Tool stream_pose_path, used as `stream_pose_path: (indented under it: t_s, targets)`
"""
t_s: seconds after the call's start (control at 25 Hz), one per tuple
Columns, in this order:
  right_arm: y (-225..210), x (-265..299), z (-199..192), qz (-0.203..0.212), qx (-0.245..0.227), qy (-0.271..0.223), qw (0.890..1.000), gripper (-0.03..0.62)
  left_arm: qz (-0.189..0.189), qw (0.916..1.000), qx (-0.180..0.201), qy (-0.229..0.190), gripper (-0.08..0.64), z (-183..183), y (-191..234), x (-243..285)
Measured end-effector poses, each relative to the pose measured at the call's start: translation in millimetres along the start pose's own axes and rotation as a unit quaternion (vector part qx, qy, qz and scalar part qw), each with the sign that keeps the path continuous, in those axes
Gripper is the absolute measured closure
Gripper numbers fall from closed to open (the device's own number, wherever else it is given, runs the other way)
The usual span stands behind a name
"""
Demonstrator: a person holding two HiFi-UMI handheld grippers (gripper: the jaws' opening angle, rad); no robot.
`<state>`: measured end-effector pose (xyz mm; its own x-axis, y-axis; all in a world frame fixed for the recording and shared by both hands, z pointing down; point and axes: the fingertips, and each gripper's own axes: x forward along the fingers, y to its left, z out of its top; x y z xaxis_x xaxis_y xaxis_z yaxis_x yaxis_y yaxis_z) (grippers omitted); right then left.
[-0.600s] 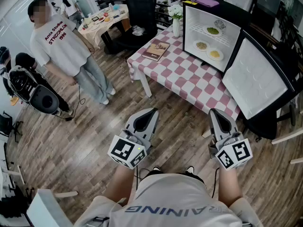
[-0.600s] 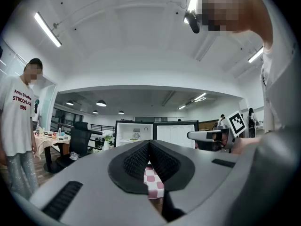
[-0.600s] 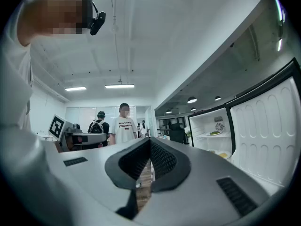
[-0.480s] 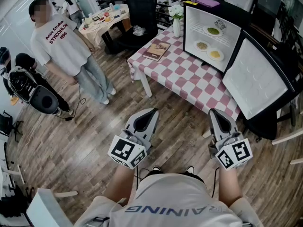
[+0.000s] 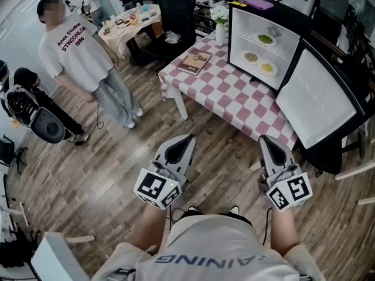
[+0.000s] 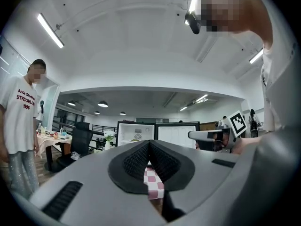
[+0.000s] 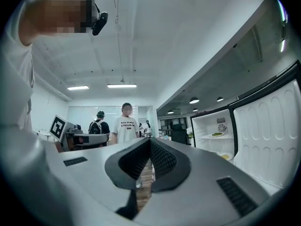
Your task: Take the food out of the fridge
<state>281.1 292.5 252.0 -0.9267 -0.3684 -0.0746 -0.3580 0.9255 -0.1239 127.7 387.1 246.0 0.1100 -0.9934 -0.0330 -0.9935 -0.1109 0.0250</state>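
The left gripper (image 5: pixel 187 138) is clenched on nothing: in its own view the ribbed pads (image 6: pixel 136 160) meet at the tip, and only checked cloth (image 6: pixel 153 182) shows through the slit below them. The right gripper (image 5: pixel 265 138) is likewise closed and empty, its pads (image 7: pixel 162 160) together, with the wood floor (image 7: pixel 146 175) showing through the gap beneath. Both are held level, side by side and apart, in front of the person's chest and over the floor, their marker cubes (image 5: pixel 157 187) turned up toward the head camera. Neither touches anything

Ahead of them, well apart, stands a table (image 5: pixel 217 89) under the red-and-white cloth. On its far right end sits the fridge (image 5: pixel 234 40), black outside and white inside, its door (image 5: pixel 319 95) swung wide open to the right. The food is all inside. A plate of green food (image 5: pixel 265 38) is on the upper shelf, below a round fan (image 5: pixel 273 30) in the back wall. On the lower shelf a plate of brownish food (image 5: pixel 250 57) lies beside a plate of yellow food (image 5: pixel 267 68). Also on the cloth are a vase (image 5: pixel 219 31) of white flowers, just left of the fridge, and a book (image 5: pixel 194 62) near the table's left corner

Beyond the table are a black chair (image 5: pixel 173 13) and a second table (image 5: pixel 126 28) with small things on it. A bystander (image 5: pixel 82 57) in a white printed T-shirt stands on the floor at the left, near black gear (image 5: pixel 35 113)
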Motion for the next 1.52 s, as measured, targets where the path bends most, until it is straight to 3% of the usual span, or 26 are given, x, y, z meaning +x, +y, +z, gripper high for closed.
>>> stream_pose_path:
  t_s: [0.24, 0.4, 0.64, 0.88, 1.24, 1.52]
  targets:
    - [31.0, 12.7, -8.0, 0.029, 0.022, -0.005, 0.999, 0.571, -0.009, 1.0000, 0.002, 0.001, 0.555, -1.6, 13.1, -16.3]
    - [51.8, 30.7, -17.8, 0.024, 0.048, -0.003, 0.999, 0.571, -0.015, 0.9999, 0.005, 0.000, 0.555, -2.9, 36.7, -38.9]
    - [78.8, 58.8, -32.3, 0.000, 0.026, 0.013, 1.000, 0.571, -0.014, 0.9999, -0.003, 0.001, 0.557, -10.9, 77.4, -64.6]
    - [86.4, 83.8, -42.4, 0.014, 0.011, 0.032, 0.999, 0.571, -0.016, 0.9998, -0.010, 0.003, 0.555, -19.1, 102.7, -60.2]
    - [33.9, 147.6, -49.6, 0.016, 0.030, 0.029, 0.999, 0.571, -0.017, 0.9997, 0.001, 0.019, 0.555, -20.3, 146.6, 2.6]
    - [-53.8, 187.5, -47.1, -0.002, 0.038, 0.035, 0.999, 0.571, -0.025, 0.9990, 0.005, 0.037, 0.557, -27.8, 163.3, 95.6]
